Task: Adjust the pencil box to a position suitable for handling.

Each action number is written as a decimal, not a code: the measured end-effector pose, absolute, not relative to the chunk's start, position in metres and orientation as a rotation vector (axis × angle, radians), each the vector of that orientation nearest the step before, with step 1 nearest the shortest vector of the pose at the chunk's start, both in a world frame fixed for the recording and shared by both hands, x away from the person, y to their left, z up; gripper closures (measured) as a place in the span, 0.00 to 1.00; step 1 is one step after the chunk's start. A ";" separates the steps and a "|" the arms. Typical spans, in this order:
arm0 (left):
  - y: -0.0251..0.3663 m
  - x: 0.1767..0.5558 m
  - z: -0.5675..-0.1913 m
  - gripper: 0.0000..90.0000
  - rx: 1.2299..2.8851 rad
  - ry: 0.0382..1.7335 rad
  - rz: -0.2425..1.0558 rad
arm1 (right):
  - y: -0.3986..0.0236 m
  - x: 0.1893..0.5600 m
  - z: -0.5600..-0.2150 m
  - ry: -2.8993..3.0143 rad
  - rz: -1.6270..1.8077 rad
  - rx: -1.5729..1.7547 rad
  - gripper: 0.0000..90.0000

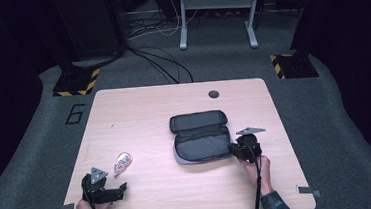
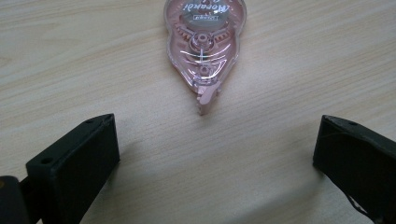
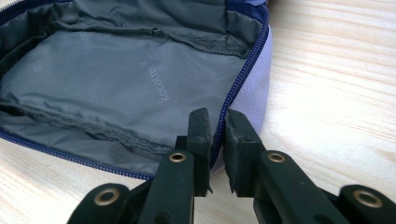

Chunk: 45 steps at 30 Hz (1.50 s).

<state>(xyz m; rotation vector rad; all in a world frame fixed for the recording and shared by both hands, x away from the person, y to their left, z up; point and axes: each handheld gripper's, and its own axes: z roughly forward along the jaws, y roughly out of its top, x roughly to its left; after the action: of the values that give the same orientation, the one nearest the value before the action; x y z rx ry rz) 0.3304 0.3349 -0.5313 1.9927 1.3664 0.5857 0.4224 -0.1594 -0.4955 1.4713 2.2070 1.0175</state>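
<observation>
**Case pinned open, tape roller waiting**

Right gripper: jaws narrow, clamped on the zipper rim of the open pencil case at its 3 o'clock edge. Grey lining exposed, nothing visible inside. The case lies right of centre on the table.

Left gripper: jaws wide, holding nothing, low over the wood. The pink correction tape dispenser lies flat at 12 o'clock from the jaws, nib pointing back at them, near but apart. In the high view the dispenser sits at 1 o'clock from the left gripper and well apart from the case.

Risks, as I judge them:
- Smooth teardrop shell could squirt out of the closing jaws if gripped on the taper.
- The thin fabric rim could slip free, letting the case sag shut.
</observation>
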 end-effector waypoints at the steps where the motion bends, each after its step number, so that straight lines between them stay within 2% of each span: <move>1: 0.335 0.330 -0.531 0.00 1.992 1.367 0.586 | -0.158 0.422 -0.496 2.218 1.014 1.463 0.90; 38: 0.335 0.330 -0.531 0.00 1.994 1.366 0.584 | -0.117 0.409 -0.498 2.282 1.158 1.457 0.82; 40: 0.335 0.330 -0.531 0.00 1.994 1.366 0.584 | -0.118 0.409 -0.497 2.283 1.161 1.453 0.77; 45: 0.335 0.330 -0.531 0.00 1.994 1.366 0.584 | -0.125 0.406 -0.492 2.265 1.203 1.430 0.47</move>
<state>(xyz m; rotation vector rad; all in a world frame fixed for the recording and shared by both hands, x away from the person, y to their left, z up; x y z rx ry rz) 0.3303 0.3349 -0.5313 1.9939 1.3659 0.5842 0.4058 -0.1254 -0.4922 1.4298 2.2652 1.2030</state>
